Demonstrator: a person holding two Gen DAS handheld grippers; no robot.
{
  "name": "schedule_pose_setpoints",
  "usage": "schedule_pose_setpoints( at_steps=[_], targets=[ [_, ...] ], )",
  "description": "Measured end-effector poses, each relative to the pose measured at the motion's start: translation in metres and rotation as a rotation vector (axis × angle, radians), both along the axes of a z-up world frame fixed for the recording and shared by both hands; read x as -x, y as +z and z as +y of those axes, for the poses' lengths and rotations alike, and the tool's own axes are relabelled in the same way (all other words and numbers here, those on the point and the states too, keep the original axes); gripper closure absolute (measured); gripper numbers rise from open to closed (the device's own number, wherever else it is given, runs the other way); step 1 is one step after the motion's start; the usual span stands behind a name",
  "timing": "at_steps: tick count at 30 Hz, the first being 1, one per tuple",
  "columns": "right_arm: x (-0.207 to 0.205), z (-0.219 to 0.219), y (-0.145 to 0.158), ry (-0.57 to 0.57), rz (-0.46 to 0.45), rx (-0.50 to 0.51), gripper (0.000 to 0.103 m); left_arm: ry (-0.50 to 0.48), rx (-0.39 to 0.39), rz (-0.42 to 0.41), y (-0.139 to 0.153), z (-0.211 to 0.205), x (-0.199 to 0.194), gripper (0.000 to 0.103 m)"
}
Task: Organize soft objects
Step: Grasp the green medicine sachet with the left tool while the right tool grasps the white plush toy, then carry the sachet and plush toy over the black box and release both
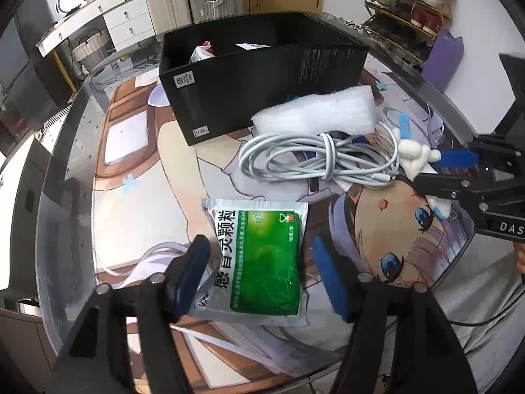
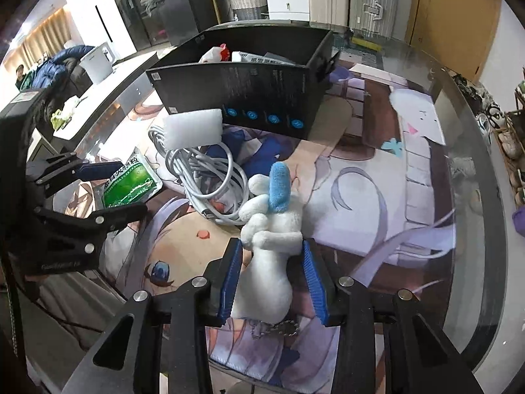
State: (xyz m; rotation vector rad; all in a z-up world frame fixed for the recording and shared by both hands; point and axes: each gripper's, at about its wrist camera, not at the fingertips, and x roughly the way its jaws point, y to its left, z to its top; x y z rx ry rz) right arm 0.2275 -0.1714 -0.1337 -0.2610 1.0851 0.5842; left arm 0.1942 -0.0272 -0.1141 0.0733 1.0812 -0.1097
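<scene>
A white plush toy with blue ears (image 2: 269, 229) lies on the printed mat between the blue pads of my right gripper (image 2: 272, 256); the jaws are closed in around its body. It also shows in the left wrist view (image 1: 418, 157) beside the right gripper (image 1: 436, 167). My left gripper (image 1: 259, 256) is open around a green and silver sachet (image 1: 262, 259), which also shows in the right wrist view (image 2: 129, 185). A white foam block (image 1: 315, 115) and a coiled white cable (image 1: 315, 161) lie in front of the black box (image 1: 256, 75).
The black box (image 2: 249, 98) stands open at the back and holds a few packets. The round glass table's edge (image 1: 62, 177) curves close on the left. A shoe rack (image 1: 407, 10) stands behind the table.
</scene>
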Motion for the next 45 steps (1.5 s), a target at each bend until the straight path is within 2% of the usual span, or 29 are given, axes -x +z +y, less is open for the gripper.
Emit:
schedule_pose_setpoints(
  at_steps=[3,7,9,13,21,37,45],
  targets=[
    [0.000,0.001,-0.002,0.008,-0.005,0.015,0.064,-0.008,0.006,0.011,0.000,-0.001,0.004,0.027],
    [0.003,0.000,0.000,0.011,-0.014,0.021,0.071,-0.009,0.012,0.016,0.001,-0.002,0.003,0.029],
    [0.004,-0.002,0.001,0.006,-0.016,0.016,0.072,-0.008,0.016,0.018,0.002,-0.002,0.003,0.034],
    [0.010,-0.008,0.007,0.002,-0.024,-0.009,0.072,-0.028,0.016,0.002,0.006,-0.004,0.006,0.057],
    [0.010,-0.012,0.019,-0.005,-0.045,-0.055,0.073,-0.041,0.046,-0.001,0.011,-0.003,0.007,0.066],
    [0.014,-0.006,0.031,0.017,-0.068,-0.102,0.073,-0.035,0.094,-0.123,0.051,0.003,0.019,0.068],
    [0.022,-0.002,0.066,0.032,-0.171,-0.177,0.073,-0.027,0.117,-0.202,0.075,0.006,0.020,0.068]
  ],
)
